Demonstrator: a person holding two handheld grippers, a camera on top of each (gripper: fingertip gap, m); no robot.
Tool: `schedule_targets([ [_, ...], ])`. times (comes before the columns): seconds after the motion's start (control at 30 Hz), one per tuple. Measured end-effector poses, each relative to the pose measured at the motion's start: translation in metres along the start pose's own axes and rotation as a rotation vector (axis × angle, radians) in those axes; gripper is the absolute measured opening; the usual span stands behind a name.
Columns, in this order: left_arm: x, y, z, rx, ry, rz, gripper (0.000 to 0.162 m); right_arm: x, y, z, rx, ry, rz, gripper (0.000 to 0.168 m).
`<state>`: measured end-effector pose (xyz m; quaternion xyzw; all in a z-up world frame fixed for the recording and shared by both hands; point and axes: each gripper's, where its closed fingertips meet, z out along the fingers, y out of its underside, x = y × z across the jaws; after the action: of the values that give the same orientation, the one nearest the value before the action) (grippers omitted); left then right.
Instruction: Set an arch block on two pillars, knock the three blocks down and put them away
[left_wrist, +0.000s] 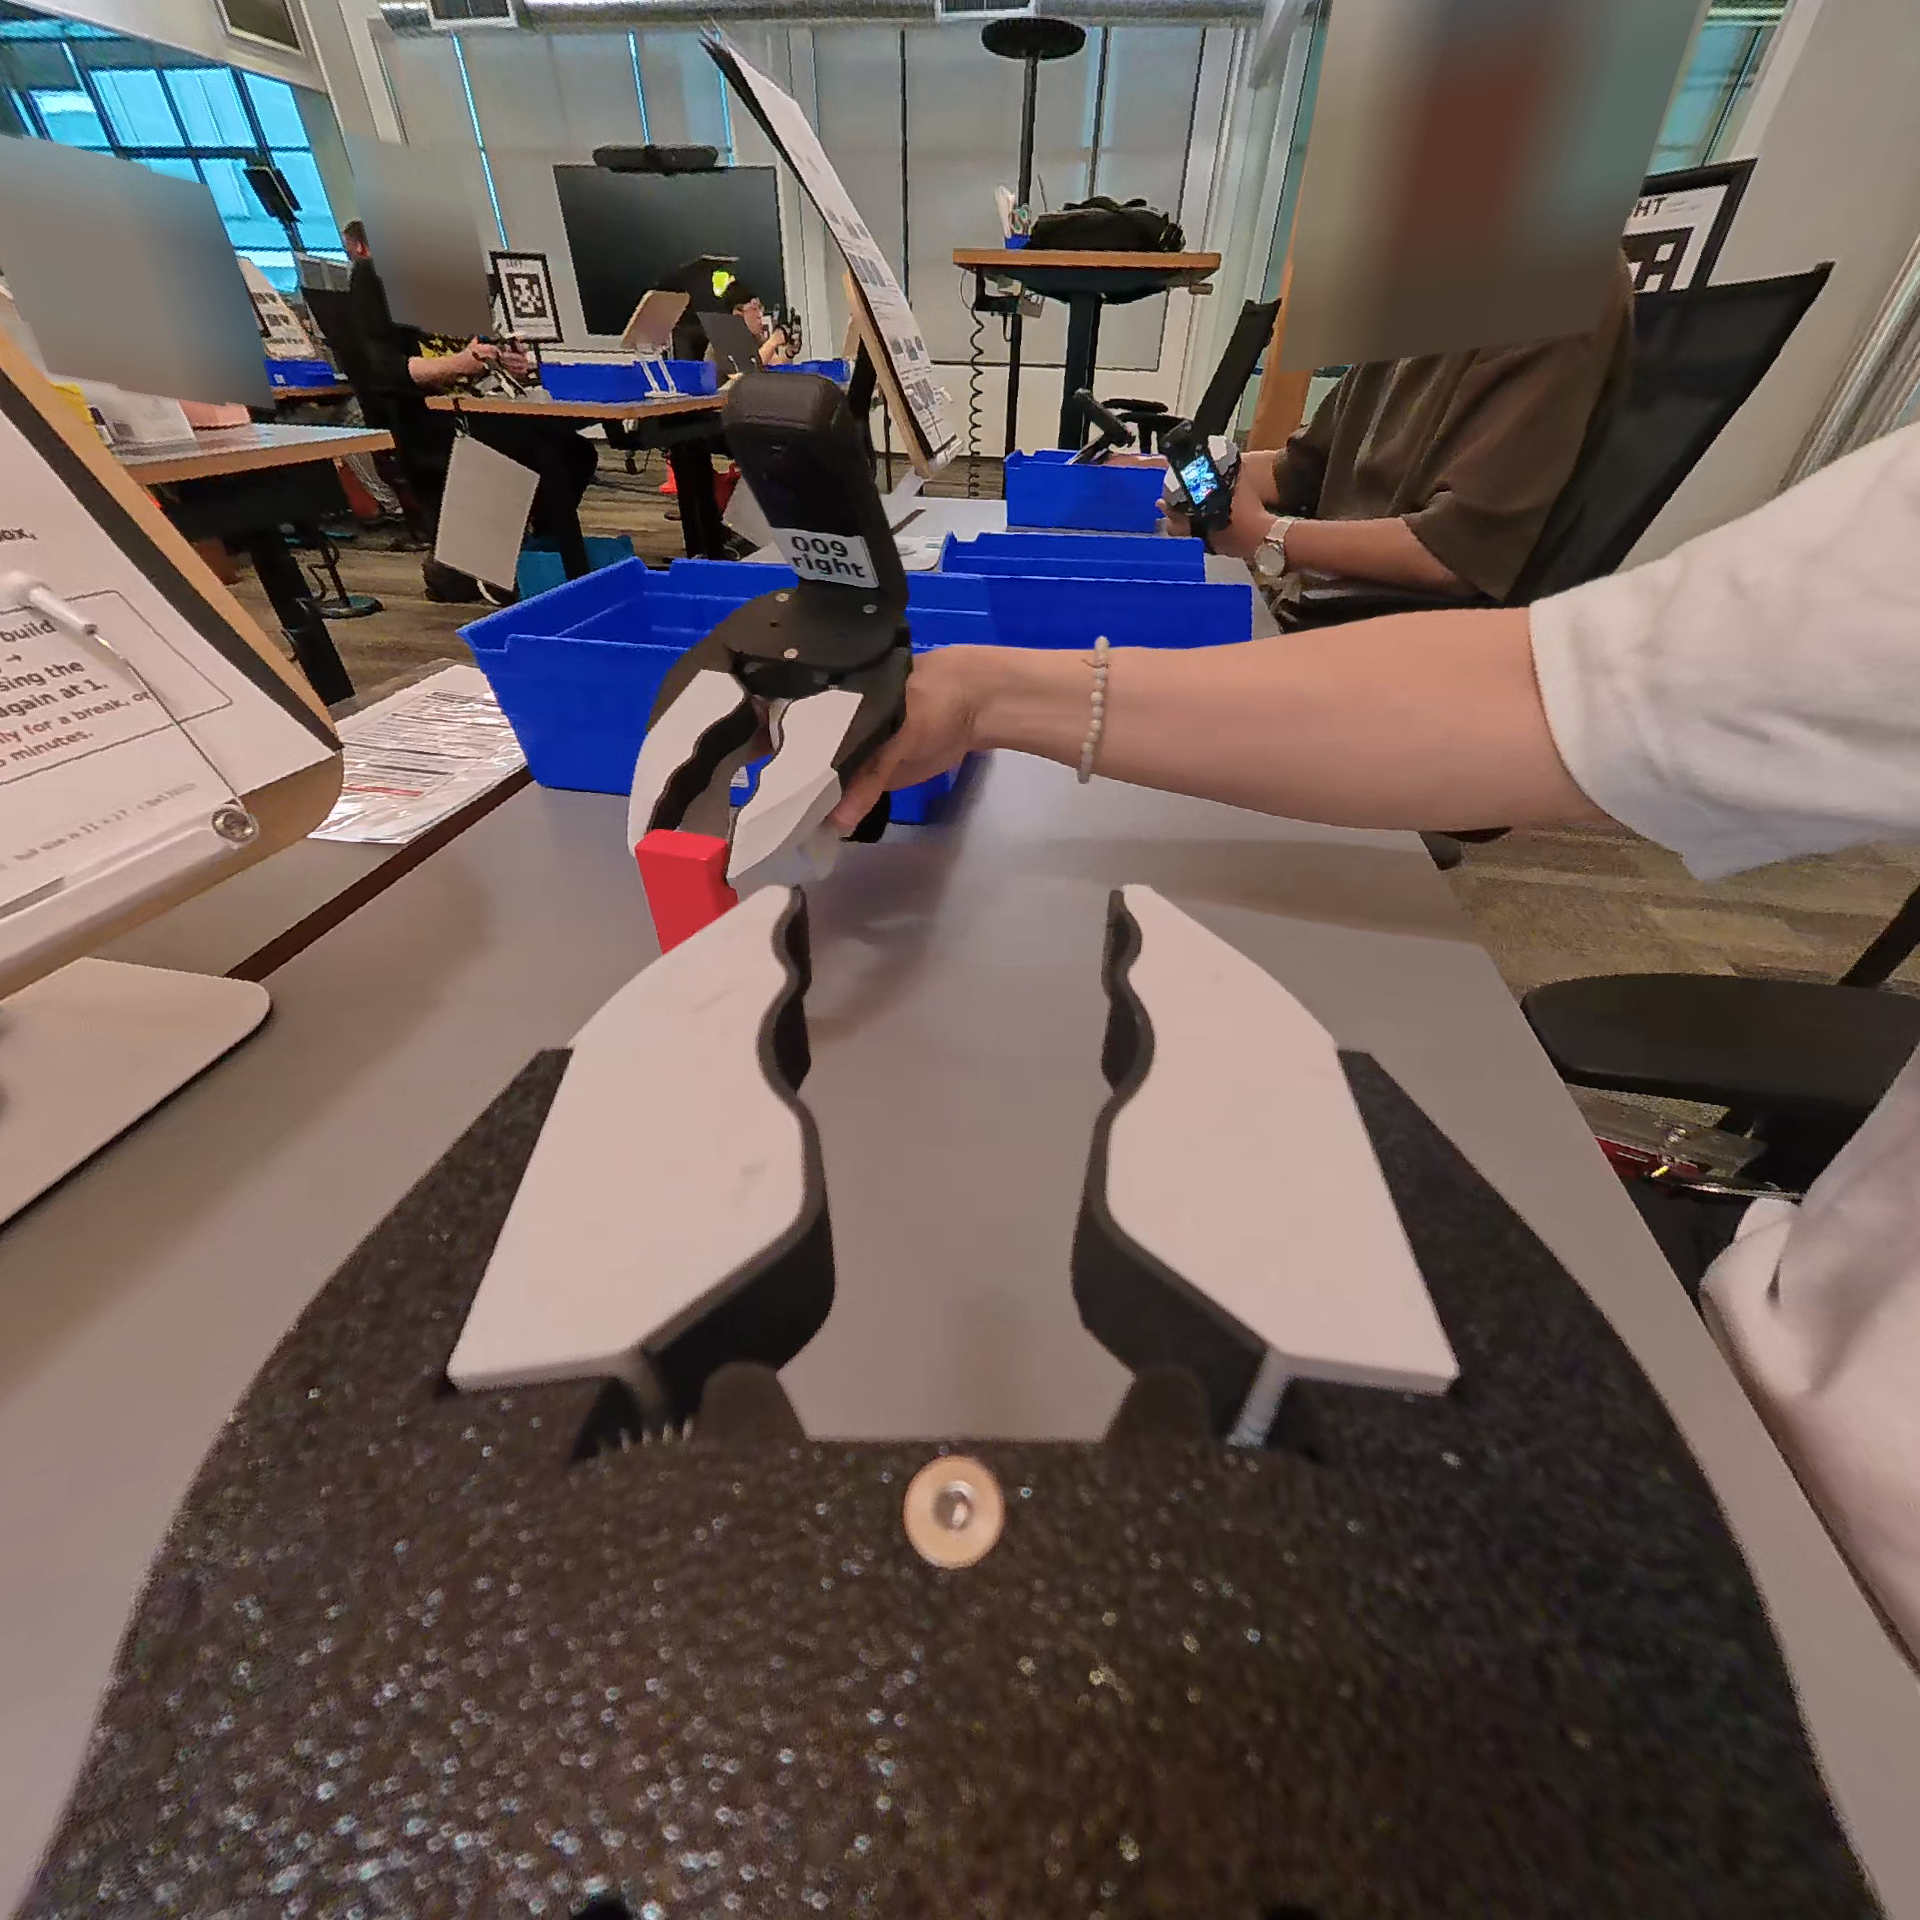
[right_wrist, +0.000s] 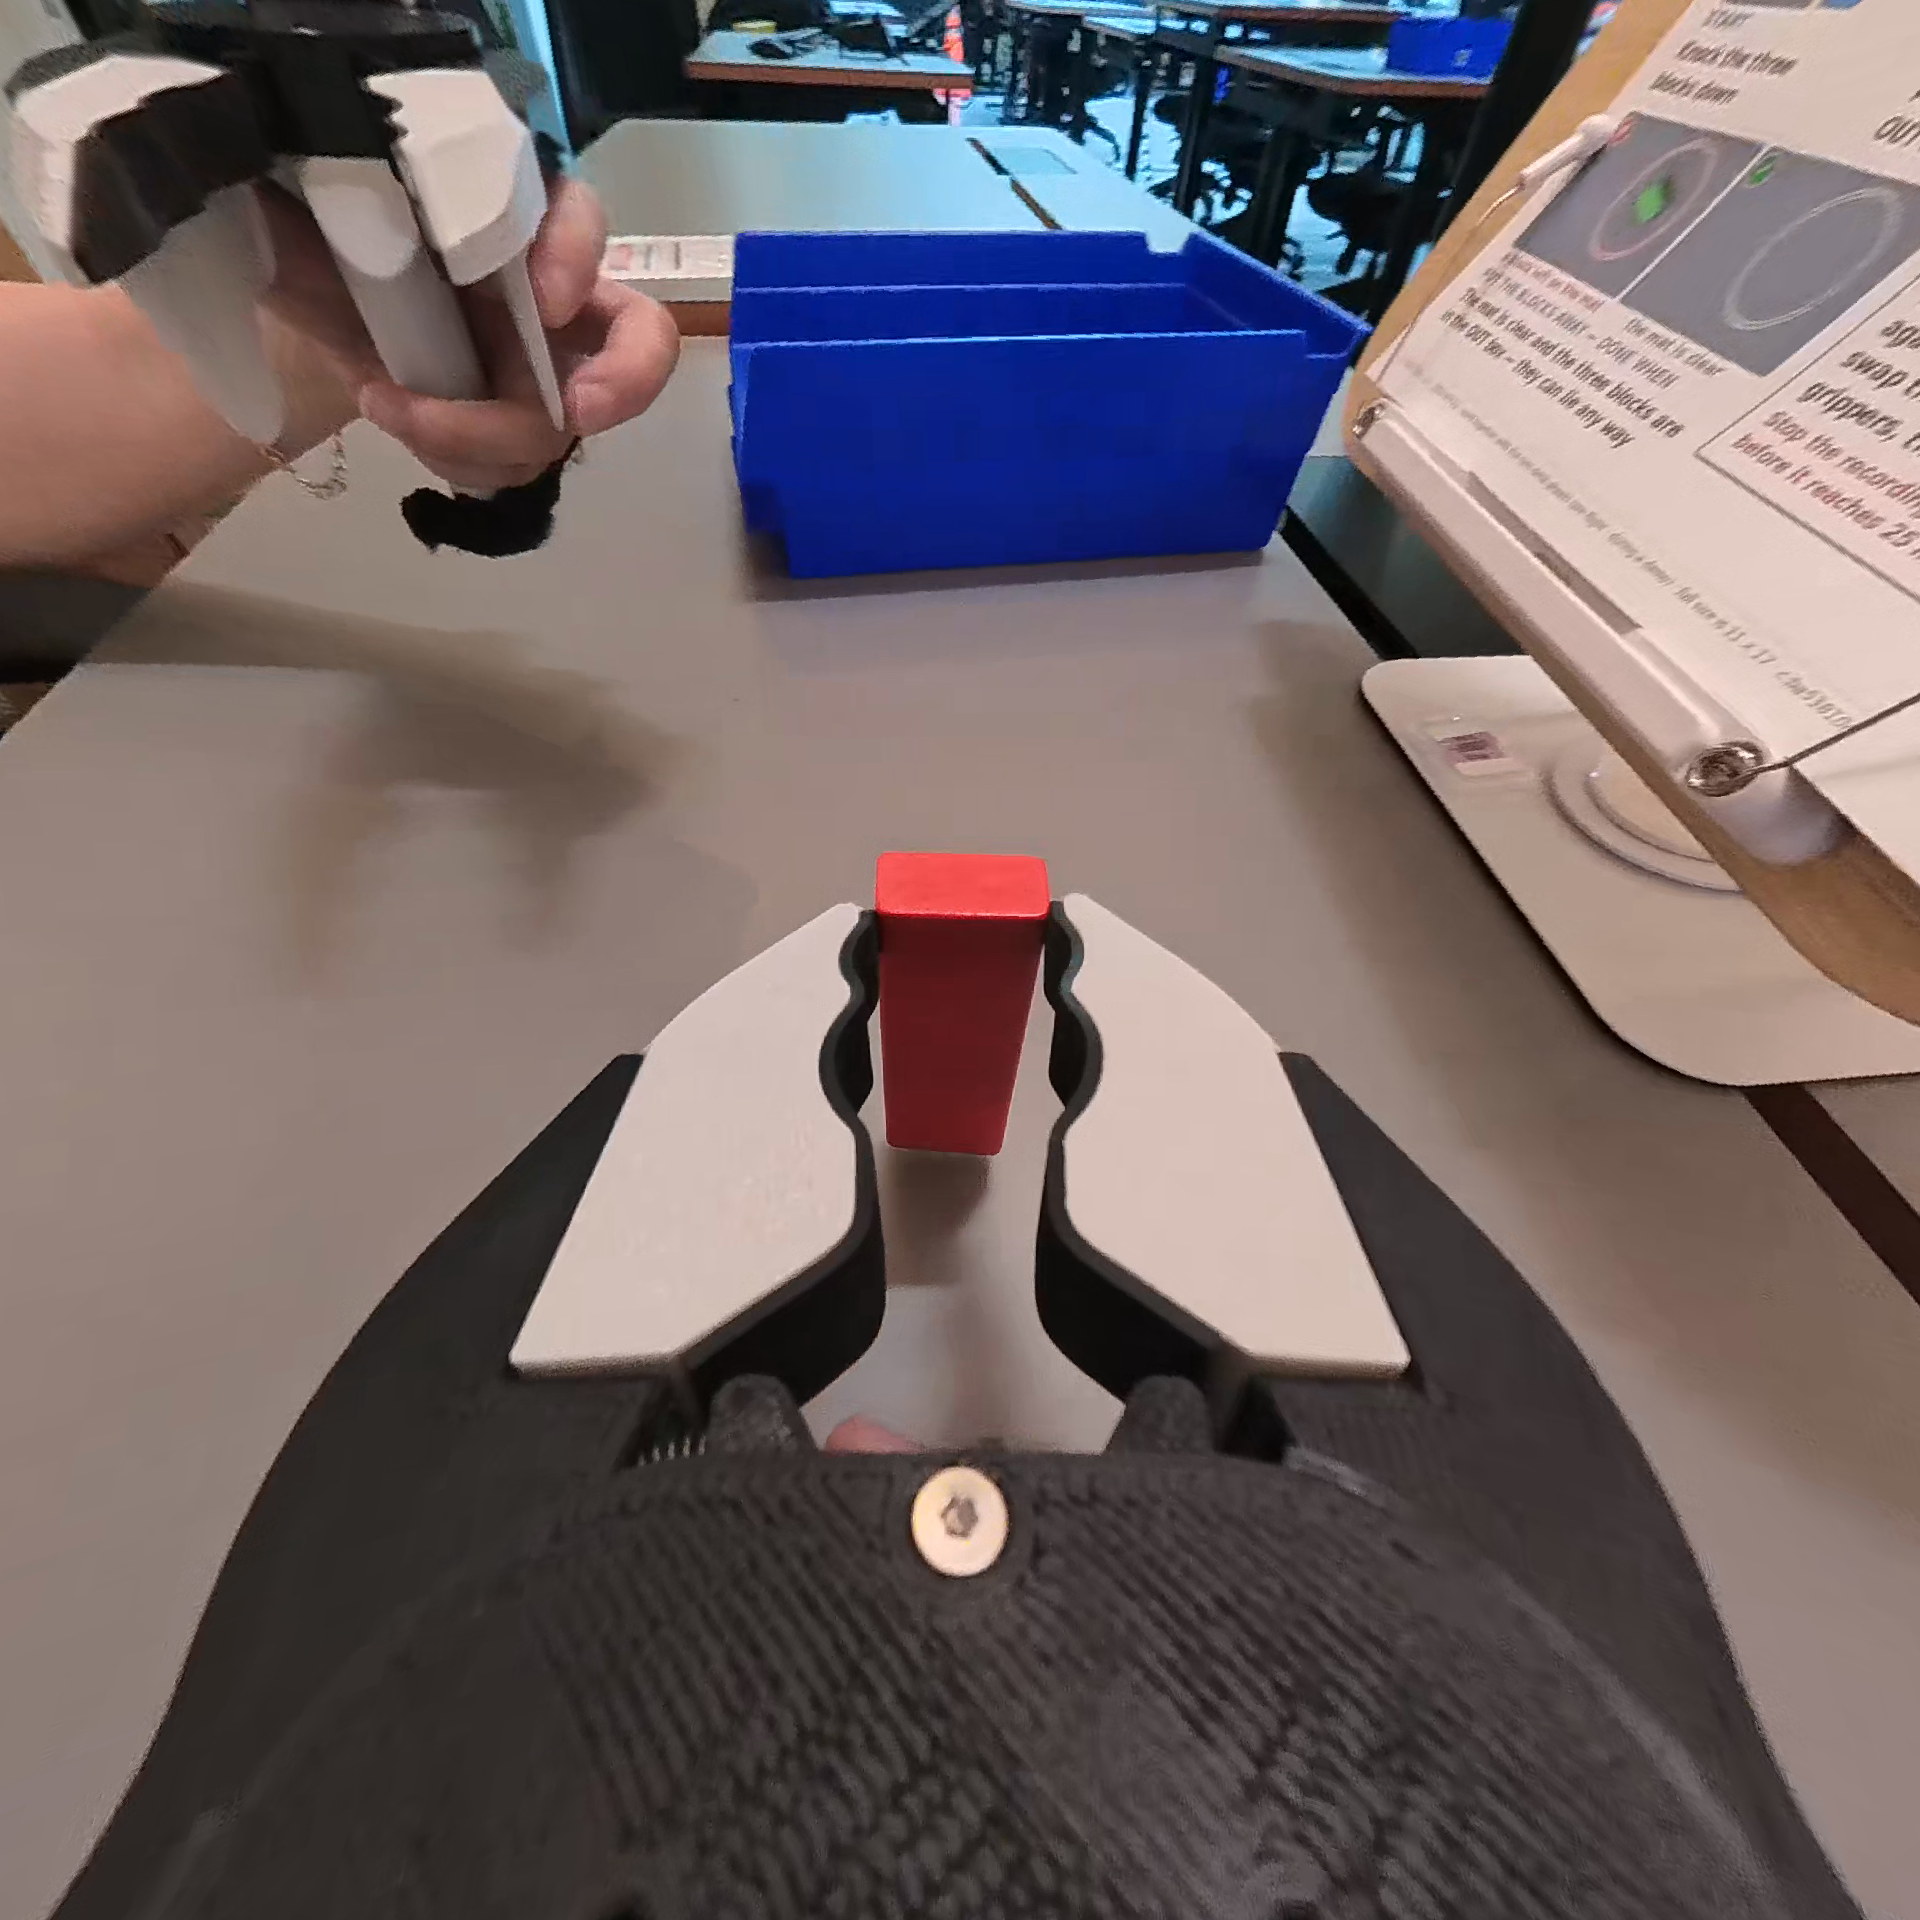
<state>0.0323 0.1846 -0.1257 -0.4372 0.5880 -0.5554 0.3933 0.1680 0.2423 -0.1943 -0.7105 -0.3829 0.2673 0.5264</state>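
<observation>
A red block (right_wrist: 961, 997) stands upright between the fingers of my right gripper (right_wrist: 961, 914), which is shut on its upper part. The block's lower end is close to the grey table (right_wrist: 364, 1039); I cannot tell if it touches. The left wrist view shows this right gripper (left_wrist: 717, 842), held by a hand, clamping the block (left_wrist: 681, 894) just beyond my left gripper's fingertips. My left gripper (left_wrist: 956, 914) is open and empty, low over the table (left_wrist: 1195, 852). It also shows in the right wrist view (right_wrist: 395, 343), held up at the far left.
A blue bin (right_wrist: 1018, 416) sits at the table's far side, also in the left wrist view (left_wrist: 582, 665). An instruction board on a white stand (right_wrist: 1662, 468) is at the right edge, at the left in the left wrist view (left_wrist: 114, 675). Seated people and more tables lie beyond. My right fingertips sit around 15 cm from my left ones.
</observation>
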Motion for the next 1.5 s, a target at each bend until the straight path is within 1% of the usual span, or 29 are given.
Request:
schedule_targets([
  [0.2,0.001,0.002,-0.001,-0.002,0.006,-0.002,0.053,-0.002,0.002,0.005,-0.015,-0.100,0.012,0.031],
  [0.47,-0.001,0.005,-0.001,-0.006,0.013,-0.011,0.053,-0.004,0.009,0.014,-0.072,-0.119,-0.050,0.031],
  [0.9,-0.004,0.006,0.000,0.015,0.033,-0.040,0.053,0.001,0.010,0.012,-0.059,-0.117,0.001,0.031],
  [1.13,-0.003,0.005,0.000,0.016,0.037,-0.041,0.053,-0.005,0.013,0.010,-0.095,-0.167,0.024,0.031],
  [1.3,-0.003,0.003,-0.001,0.023,0.033,-0.043,0.053,-0.002,0.006,0.011,-0.068,-0.146,0.018,0.037],
  [1.43,-0.001,0.001,-0.003,0.025,0.036,-0.039,0.053,-0.004,0.003,0.008,-0.066,-0.149,0.039,0.049],
  [1.5,0.001,-0.001,-0.005,0.030,0.039,-0.036,0.054,-0.004,-0.002,0.003,-0.057,-0.134,0.046,0.060],
])
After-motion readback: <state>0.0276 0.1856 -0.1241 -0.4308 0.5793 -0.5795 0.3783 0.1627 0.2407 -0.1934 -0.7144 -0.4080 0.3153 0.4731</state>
